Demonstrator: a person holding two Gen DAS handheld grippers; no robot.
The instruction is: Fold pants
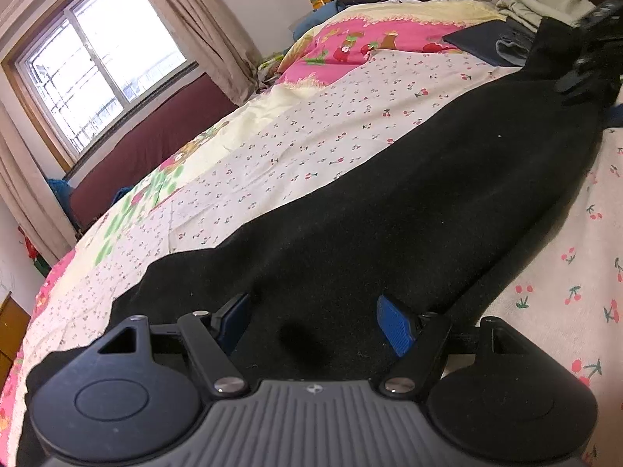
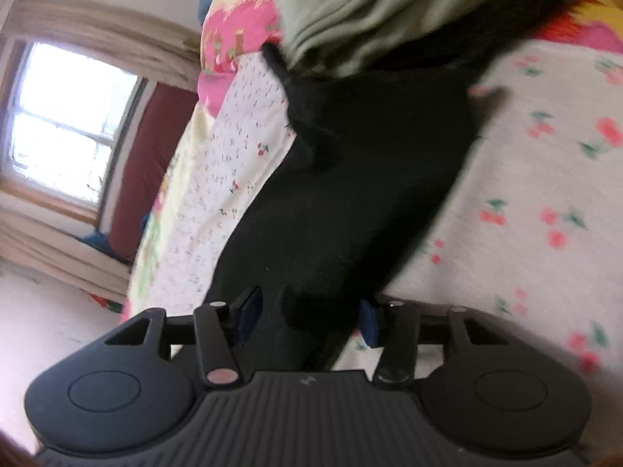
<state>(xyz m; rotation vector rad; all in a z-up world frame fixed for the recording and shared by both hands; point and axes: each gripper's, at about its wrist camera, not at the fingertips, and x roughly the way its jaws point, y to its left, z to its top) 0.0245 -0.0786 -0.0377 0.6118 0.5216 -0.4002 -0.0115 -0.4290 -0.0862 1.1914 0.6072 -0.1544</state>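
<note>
Black pants (image 1: pixel 389 202) lie stretched out along the bed, from close under my left gripper (image 1: pixel 315 319) to the far right. My left gripper is open, its blue pads (image 1: pixel 395 325) apart just above the near end of the cloth. My right gripper shows in the left wrist view (image 1: pixel 584 62) at the pants' far end. In the right wrist view, which is blurred, the right gripper (image 2: pixel 309 317) has black pants cloth (image 2: pixel 350 194) between its pads; the jaws stand wide apart.
The bed has a cherry-print sheet (image 1: pixel 296 144) and a pink quilt (image 1: pixel 350 46). A pile of grey-green clothes (image 1: pixel 545 4) and a dark folded item (image 1: pixel 486 39) lie at the headboard end. A window (image 1: pixel 97 62) with curtains is on the left.
</note>
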